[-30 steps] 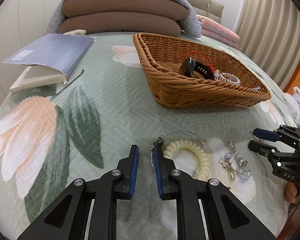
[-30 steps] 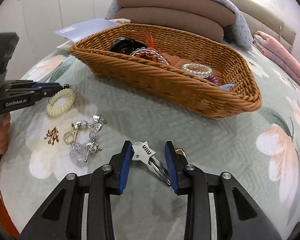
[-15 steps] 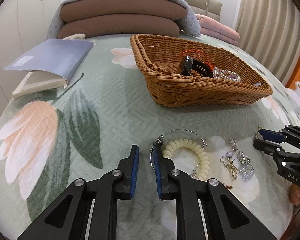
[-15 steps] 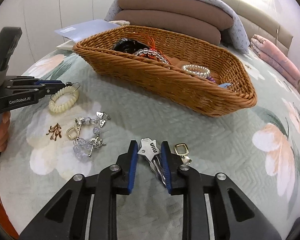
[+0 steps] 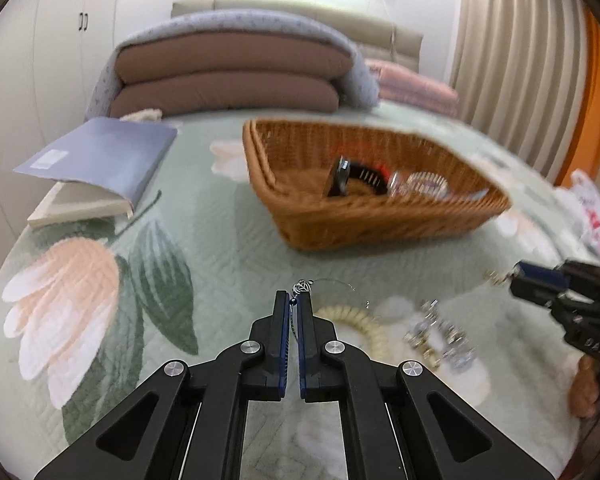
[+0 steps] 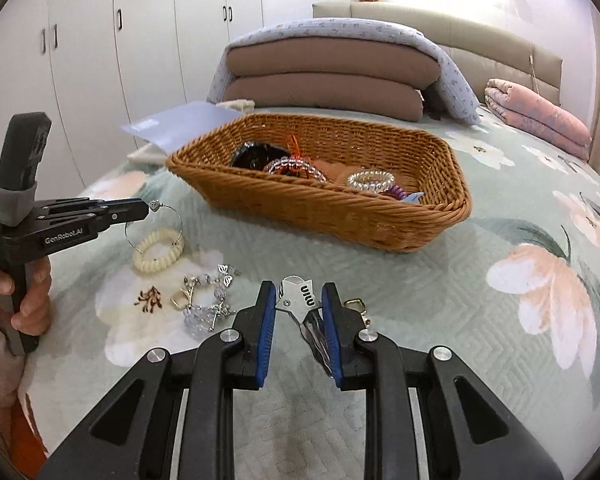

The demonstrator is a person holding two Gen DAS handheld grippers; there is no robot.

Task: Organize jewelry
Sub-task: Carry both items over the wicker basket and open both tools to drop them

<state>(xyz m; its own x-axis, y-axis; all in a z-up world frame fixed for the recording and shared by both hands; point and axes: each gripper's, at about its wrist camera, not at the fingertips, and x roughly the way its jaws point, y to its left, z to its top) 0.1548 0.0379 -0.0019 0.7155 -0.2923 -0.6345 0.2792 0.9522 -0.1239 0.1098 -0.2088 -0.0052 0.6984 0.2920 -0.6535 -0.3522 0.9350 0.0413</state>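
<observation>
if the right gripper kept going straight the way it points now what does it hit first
Probably the near wall of the wicker basket, past bare quilt. The right gripper is shut on a star-shaped keychain; depth is unclear.

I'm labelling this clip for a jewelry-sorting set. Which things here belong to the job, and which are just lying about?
Job:
- wicker basket
- thin wire hoop, pinched by the left gripper
- star-tagged keychain, clamped by the right gripper
- cream coil bracelet
- crystal charm bracelet

Lying about:
- grey book
- folded brown bedding
- pink quilt
</observation>
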